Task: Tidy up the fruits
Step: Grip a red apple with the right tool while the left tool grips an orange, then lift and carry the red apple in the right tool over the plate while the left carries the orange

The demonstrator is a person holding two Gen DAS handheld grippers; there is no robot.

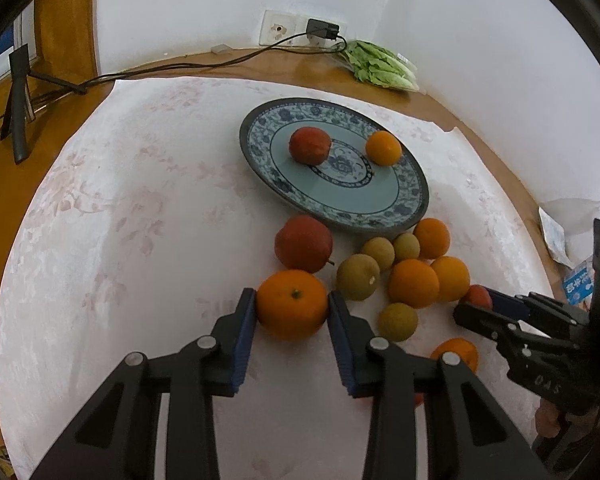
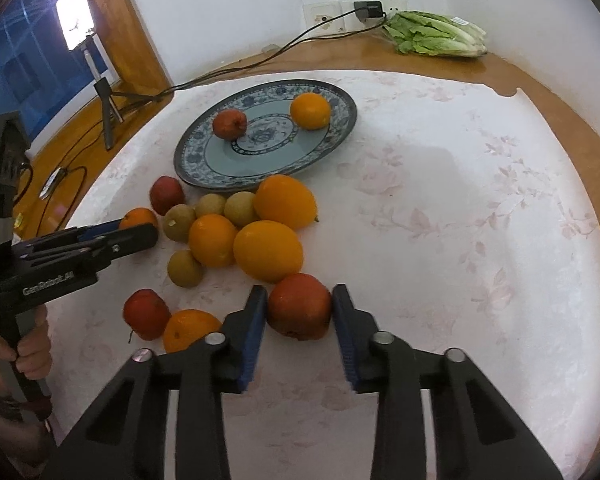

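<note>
A blue-patterned plate [image 1: 260,160] [image 2: 188,168] sits on the white floral cloth with a red apple [image 1: 310,146] [image 2: 230,124] and an orange [image 1: 383,148] [image 2: 310,111] on it. In front of it lies a loose pile of oranges, red apples and small green-brown fruits [image 1: 414,282] [image 2: 268,250]. My left gripper [image 1: 292,304] [image 2: 136,228] is shut on a large orange [image 1: 292,312] at the pile's left end. At the pile's near right, my right gripper [image 2: 300,304] [image 1: 476,304] is shut on a red apple [image 2: 300,308]. Both fruits rest on the cloth.
A bagged lettuce [image 1: 380,66] [image 2: 436,36] lies by the wall socket, and a black cable [image 1: 180,66] runs along the wooden table edge. A small tripod [image 1: 18,100] and a lit lamp [image 2: 76,24] stand at the left. Paper packets [image 1: 576,280] lie at the right edge.
</note>
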